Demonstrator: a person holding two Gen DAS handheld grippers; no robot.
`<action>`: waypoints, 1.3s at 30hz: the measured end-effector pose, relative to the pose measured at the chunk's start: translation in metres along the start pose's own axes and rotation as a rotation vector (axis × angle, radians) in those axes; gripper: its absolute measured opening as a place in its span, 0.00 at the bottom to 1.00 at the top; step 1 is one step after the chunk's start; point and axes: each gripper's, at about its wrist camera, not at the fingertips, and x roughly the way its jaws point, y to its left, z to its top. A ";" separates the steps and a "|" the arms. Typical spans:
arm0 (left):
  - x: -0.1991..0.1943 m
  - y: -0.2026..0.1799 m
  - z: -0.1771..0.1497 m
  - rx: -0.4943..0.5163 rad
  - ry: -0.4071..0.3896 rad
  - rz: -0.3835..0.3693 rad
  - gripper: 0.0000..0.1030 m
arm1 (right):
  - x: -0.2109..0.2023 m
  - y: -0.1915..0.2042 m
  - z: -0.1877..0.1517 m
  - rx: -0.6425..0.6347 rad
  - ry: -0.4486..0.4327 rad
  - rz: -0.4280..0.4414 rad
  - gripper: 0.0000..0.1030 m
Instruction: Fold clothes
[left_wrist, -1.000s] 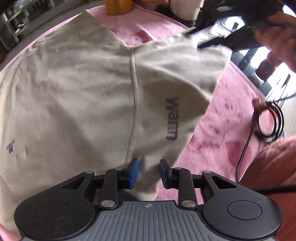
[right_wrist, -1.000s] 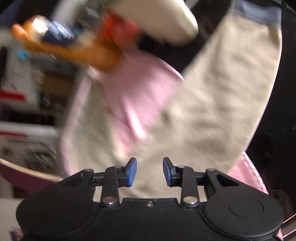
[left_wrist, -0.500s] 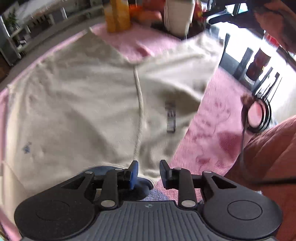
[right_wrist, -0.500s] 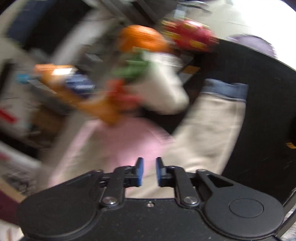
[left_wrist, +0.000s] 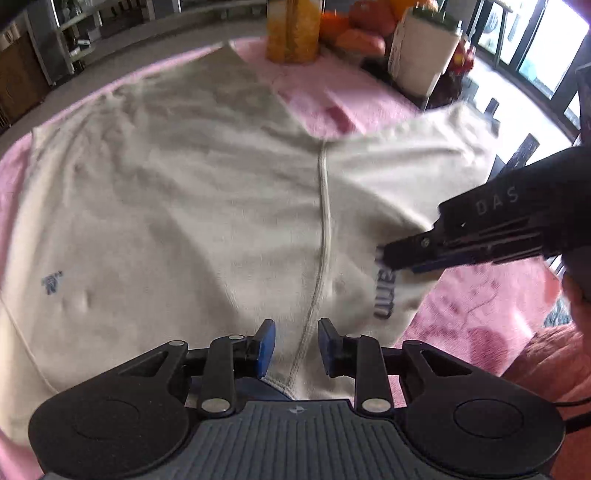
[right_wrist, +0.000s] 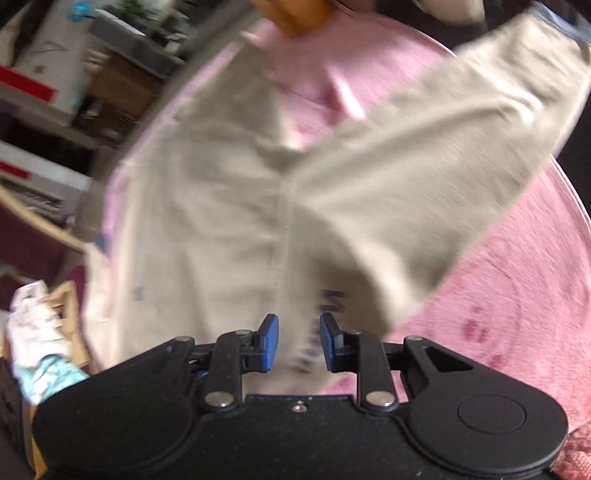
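A beige pair of trousers (left_wrist: 184, 206) lies spread on a pink cover (left_wrist: 480, 295), its centre seam (left_wrist: 324, 229) running away from me. My left gripper (left_wrist: 293, 347) hovers over the near end of that seam, jaws apart, nothing pinched. My right gripper (left_wrist: 384, 258) reaches in from the right, tips at the dark printed word (left_wrist: 384, 295). In the right wrist view the same trousers (right_wrist: 221, 221) are blurred. There the right gripper (right_wrist: 298, 343) has its jaws opening, with the print lying below the gap and no cloth clamped.
An orange bottle (left_wrist: 293, 29), orange fruit (left_wrist: 354, 33) and a white container (left_wrist: 421, 55) stand at the far edge. A hand (left_wrist: 580, 295) holds the right gripper. Shelves (right_wrist: 48, 92) and crumpled cloth (right_wrist: 37, 332) lie off the left side.
The right gripper swung back from the far leg end to the printed word near me and entered the left wrist view. The left gripper shifted slightly along the near edge.
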 end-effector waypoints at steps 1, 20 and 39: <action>0.005 0.000 -0.005 0.004 0.017 0.002 0.28 | 0.003 -0.006 0.001 0.011 0.004 -0.050 0.23; -0.129 0.238 -0.039 -0.466 -0.112 0.387 0.38 | -0.070 0.258 -0.005 -0.558 -0.244 0.046 0.39; -0.071 0.351 -0.099 -0.839 -0.038 0.227 0.29 | 0.209 0.459 0.007 -0.757 -0.077 -0.015 0.50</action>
